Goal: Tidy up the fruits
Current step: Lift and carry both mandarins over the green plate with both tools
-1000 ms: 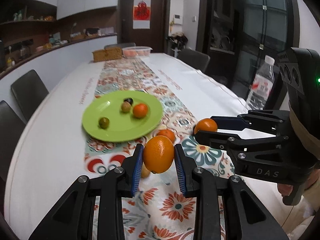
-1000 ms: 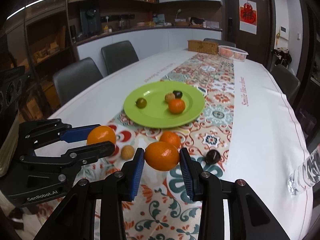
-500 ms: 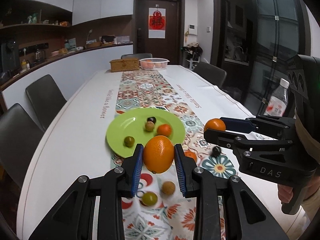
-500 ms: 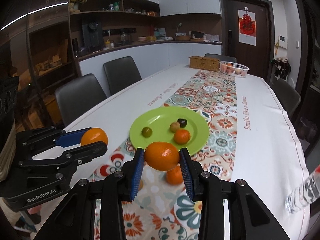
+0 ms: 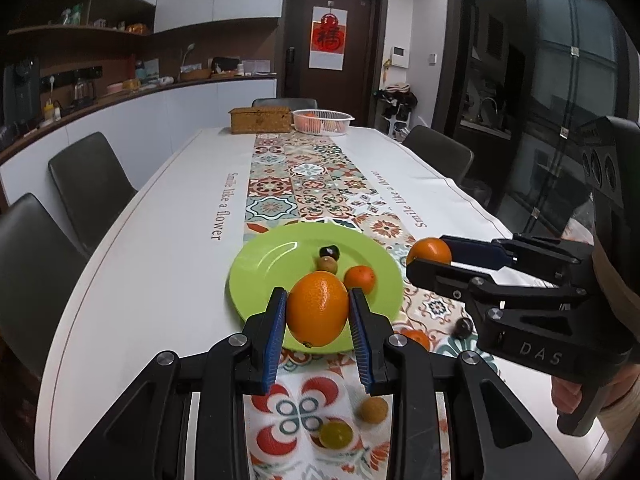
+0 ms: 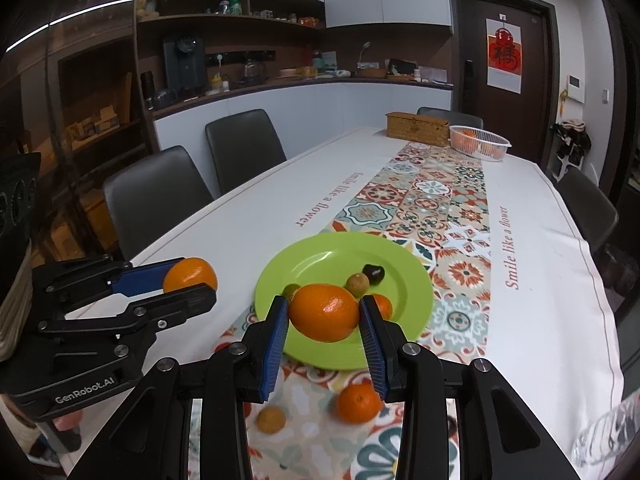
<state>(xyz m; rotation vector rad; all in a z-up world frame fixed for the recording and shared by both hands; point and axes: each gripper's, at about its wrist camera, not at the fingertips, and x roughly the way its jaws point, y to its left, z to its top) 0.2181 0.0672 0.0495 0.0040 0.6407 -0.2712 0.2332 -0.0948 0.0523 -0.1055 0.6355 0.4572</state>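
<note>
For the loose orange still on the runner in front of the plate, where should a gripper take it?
Grip the loose orange across its widest middle, coming from above, jaws straddling it. It is round and sits apart from the small brown fruit and the green plate, so both flanks look free. Both grippers already hold oranges.

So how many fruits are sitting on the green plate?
4: a dark one, a brown one, a small orange and a green one, these two peeking from behind the held orange. More could hide behind it.
</note>
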